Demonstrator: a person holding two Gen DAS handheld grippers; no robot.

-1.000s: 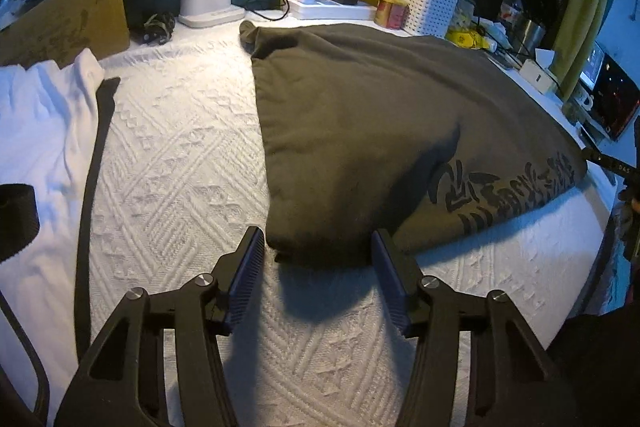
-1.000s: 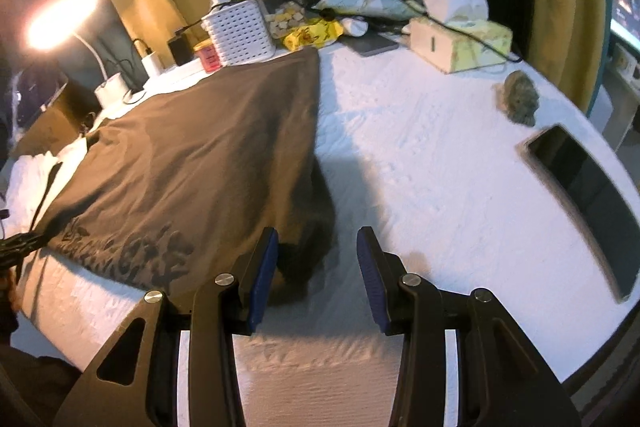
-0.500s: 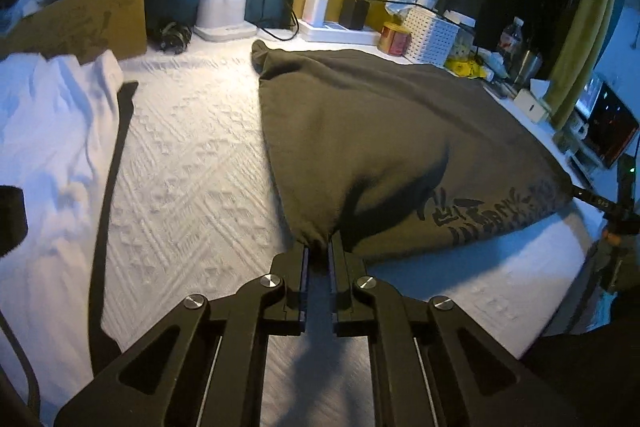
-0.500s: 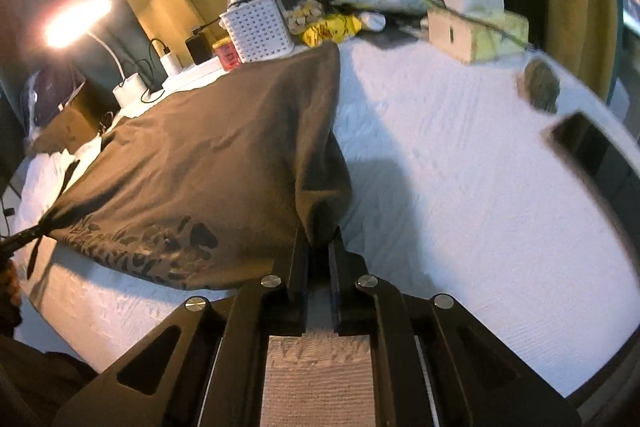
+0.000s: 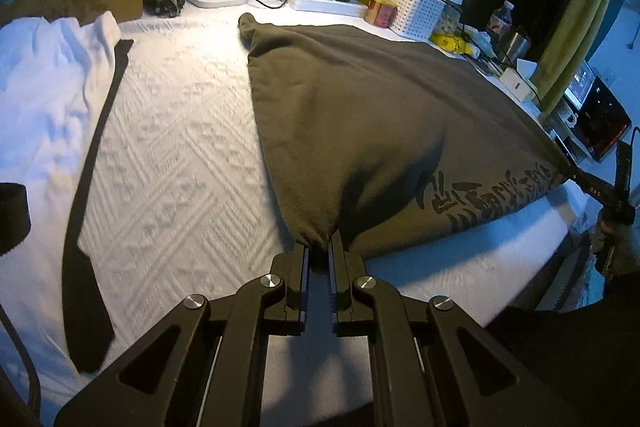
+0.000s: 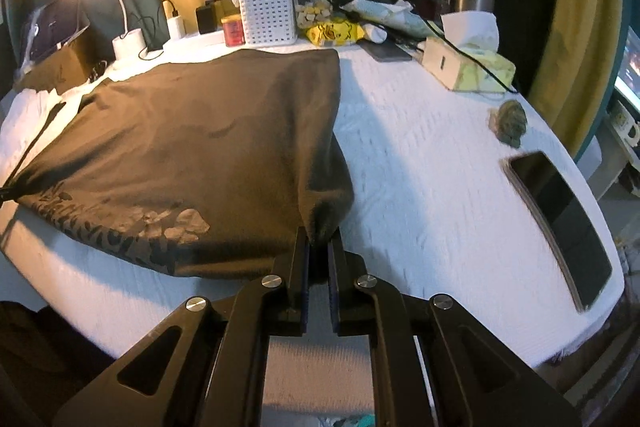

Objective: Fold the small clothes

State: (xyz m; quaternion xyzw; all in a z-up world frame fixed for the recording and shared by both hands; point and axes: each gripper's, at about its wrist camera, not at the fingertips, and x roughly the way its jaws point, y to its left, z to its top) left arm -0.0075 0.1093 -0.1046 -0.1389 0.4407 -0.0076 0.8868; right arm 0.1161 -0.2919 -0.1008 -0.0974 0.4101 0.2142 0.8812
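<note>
A dark olive garment [image 5: 360, 115] with a black printed design along its near hem lies spread on a white textured bedcover [image 5: 180, 155], and every place here is given relative to that garment. The left gripper [image 5: 318, 247] sits at the garment's near left corner, its two black jaws pinched nearly together with a small bunch of the olive fabric caught between them. The right gripper [image 6: 318, 247] sits at the garment's near right corner in the same way, jaws closed to a narrow gap on a tuft of cloth. Between the two held corners the near hem is drawn taut and raised a little off the bedcover, while the far part of the garment rests flat. To the garment's left lies a white garment [image 5: 44, 95] with a black strap [image 5: 92, 187] running along its edge. Beyond the garment's far edge stand a white perforated basket [image 6: 267, 17], a small red tin [image 6: 233, 31] and a lit desk lamp [image 6: 128, 39]. To the garment's right, on the bedcover, lie a tissue box [image 6: 468, 67], a small crumpled greenish item [image 6: 509, 123] and a dark phone-like slab [image 6: 560, 223].
</note>
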